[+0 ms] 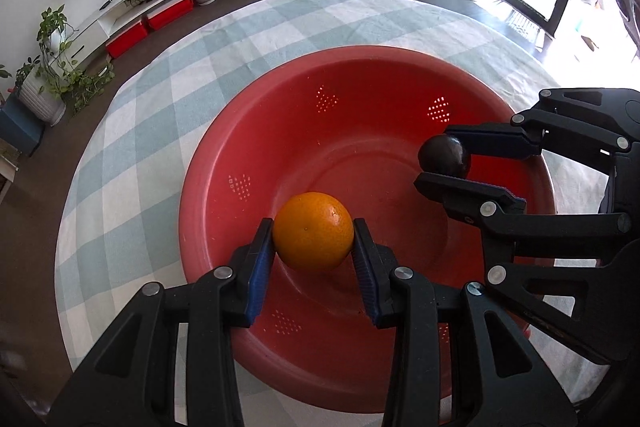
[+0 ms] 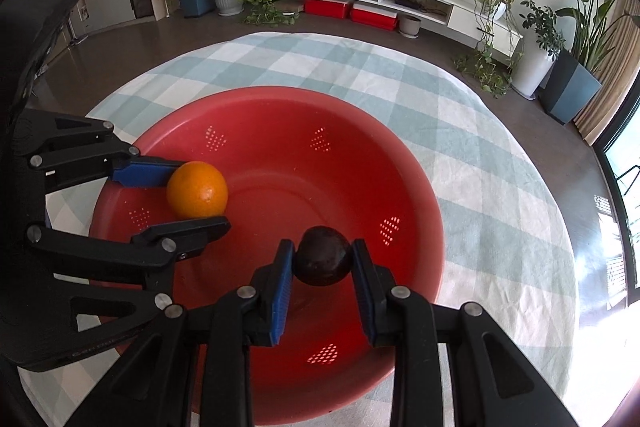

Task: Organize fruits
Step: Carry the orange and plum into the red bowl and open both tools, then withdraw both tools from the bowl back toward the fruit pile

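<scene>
In the left wrist view, the left hand-held gripper pinched an orange between its blue pads, holding it over the inside of a red colander with small perforated patches in its wall. The colander sat on a bench covered by a pale green and white checked cloth. To the right, the right hand-held gripper reached in over the colander's rim, clamped on a dark, near-black round fruit, which hung above the colander's far right side. In the right wrist view, the right hand-held gripper pressed its pads against both sides of the dark fruit, above the near part of the colander. At the left, the left hand-held gripper came in over the rim with the orange squeezed between its upper blue pad and lower black finger, over the colander's left side. The checked cloth spread around the colander, and no fruit lay on the colander's floor.
</scene>
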